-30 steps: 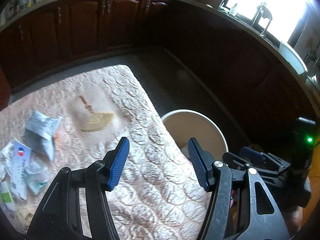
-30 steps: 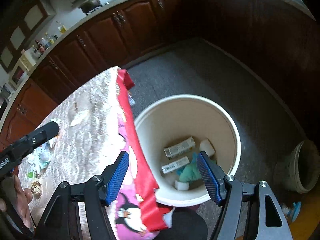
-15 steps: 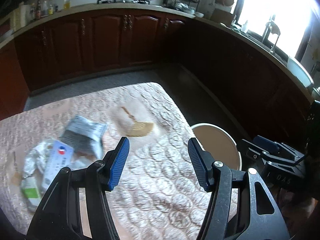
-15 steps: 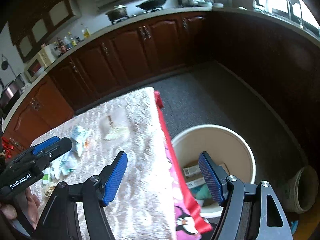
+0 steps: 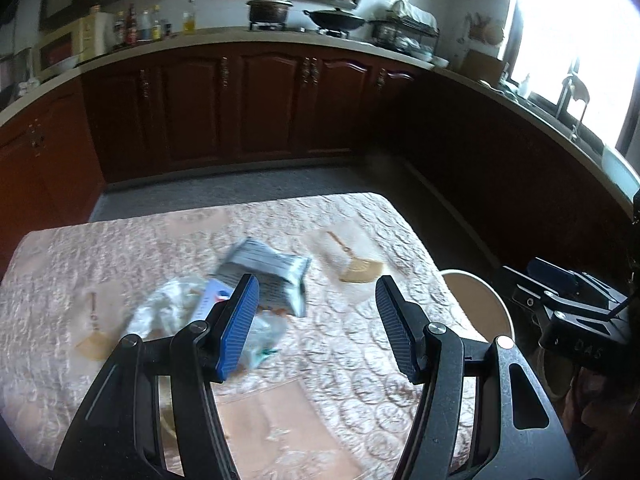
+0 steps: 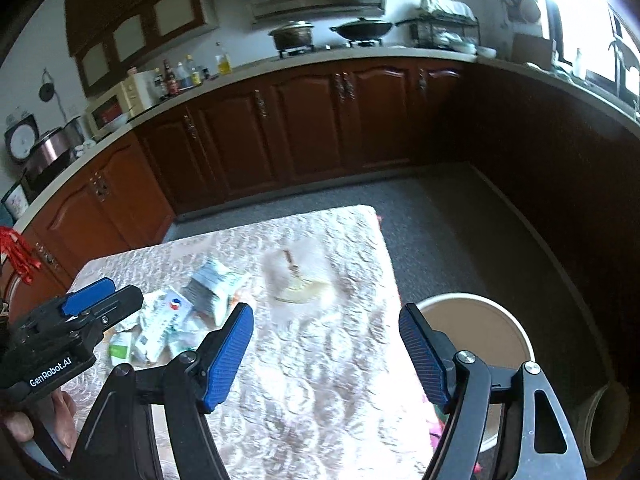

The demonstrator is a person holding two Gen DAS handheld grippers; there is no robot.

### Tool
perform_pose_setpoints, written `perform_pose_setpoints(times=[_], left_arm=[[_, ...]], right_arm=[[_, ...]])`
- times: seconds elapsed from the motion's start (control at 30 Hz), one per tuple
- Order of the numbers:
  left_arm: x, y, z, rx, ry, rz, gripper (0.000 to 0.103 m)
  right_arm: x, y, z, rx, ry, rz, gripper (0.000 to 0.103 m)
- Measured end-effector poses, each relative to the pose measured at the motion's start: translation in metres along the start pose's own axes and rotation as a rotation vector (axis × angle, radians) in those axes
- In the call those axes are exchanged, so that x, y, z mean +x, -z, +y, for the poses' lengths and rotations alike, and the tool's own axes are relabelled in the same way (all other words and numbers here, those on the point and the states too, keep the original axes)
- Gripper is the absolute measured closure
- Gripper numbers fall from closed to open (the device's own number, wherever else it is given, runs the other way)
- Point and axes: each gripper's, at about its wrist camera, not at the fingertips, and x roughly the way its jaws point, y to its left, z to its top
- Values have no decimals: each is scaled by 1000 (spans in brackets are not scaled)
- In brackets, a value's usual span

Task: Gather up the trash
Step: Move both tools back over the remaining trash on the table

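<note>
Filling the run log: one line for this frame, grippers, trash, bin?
left gripper: open, empty | right gripper: open, empty | crumpled wrappers and packets: piled on quilted tablecloth | round cream bin: on floor beside table

Crumpled wrappers (image 5: 256, 280) — heaped beside bin (image 6: 480, 320).

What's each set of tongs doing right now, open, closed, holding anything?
Left tongs: open, holding nothing, above the trash pile.
Right tongs: open, holding nothing, between table and bin.
</note>
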Motion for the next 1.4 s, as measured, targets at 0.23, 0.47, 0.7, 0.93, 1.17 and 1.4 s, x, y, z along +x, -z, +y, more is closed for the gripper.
perform_pose_setpoints(times=[0.23,0.47,0.7,0.93,1.17,1.4], left_arm=[[-20,4,35,-42,-58,-27,43],[-33,12,74,-90,-124,-42,43],[-49,20,107,-134,-176,-51,43],[-60,30,141,-182,-191,-37,43],[-66,38,166,-246,-194,-14,43],[-60,48,174,-265,-186,15,43]], right_arm=[[2,-3,36,-59,-46,-9,27],[6,-4,74,-111,-98,-13,27],[12,-4,108,-153,-145,-5,26],[16,-1,130,-189,-166,10,26],[12,2,139,-212,-178,9,26],[12,6,142,-227,-184,16,25]])
